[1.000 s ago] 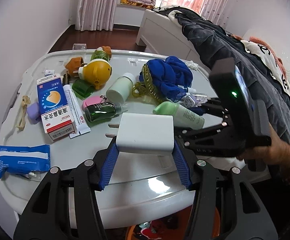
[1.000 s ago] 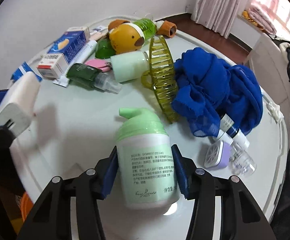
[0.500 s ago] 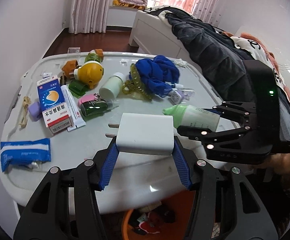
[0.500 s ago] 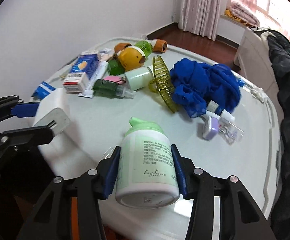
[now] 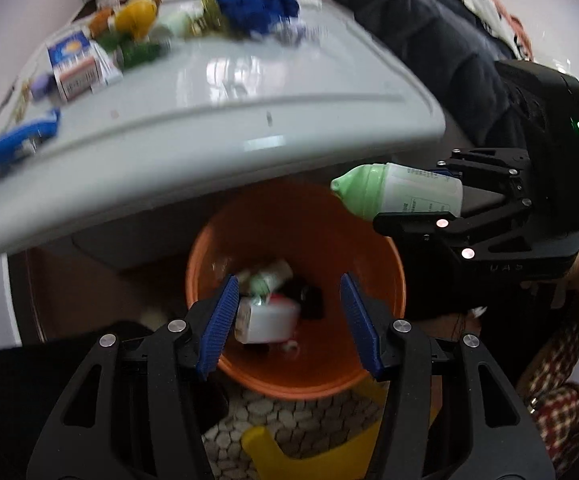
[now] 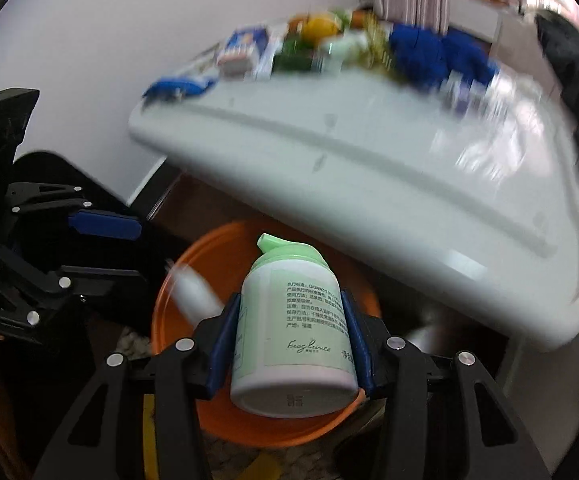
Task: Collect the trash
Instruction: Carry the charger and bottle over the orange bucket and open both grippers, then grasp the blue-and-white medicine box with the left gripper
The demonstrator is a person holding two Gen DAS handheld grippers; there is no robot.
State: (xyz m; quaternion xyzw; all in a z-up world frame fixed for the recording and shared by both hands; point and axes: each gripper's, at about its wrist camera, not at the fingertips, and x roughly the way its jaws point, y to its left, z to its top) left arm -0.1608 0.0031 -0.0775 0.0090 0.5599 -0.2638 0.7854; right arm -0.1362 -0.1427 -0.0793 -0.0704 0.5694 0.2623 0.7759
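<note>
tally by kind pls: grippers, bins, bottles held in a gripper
grippers: 2 (left gripper, right gripper)
bins: 1 (orange bin)
held bottles: 1 (green bottle, in the right gripper)
total: 4

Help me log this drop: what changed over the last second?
Both claws swung off the table to above the orange bin. The left claw let go of the white charger, now falling into the bin. The right claw still grips the green bottle.
</note>
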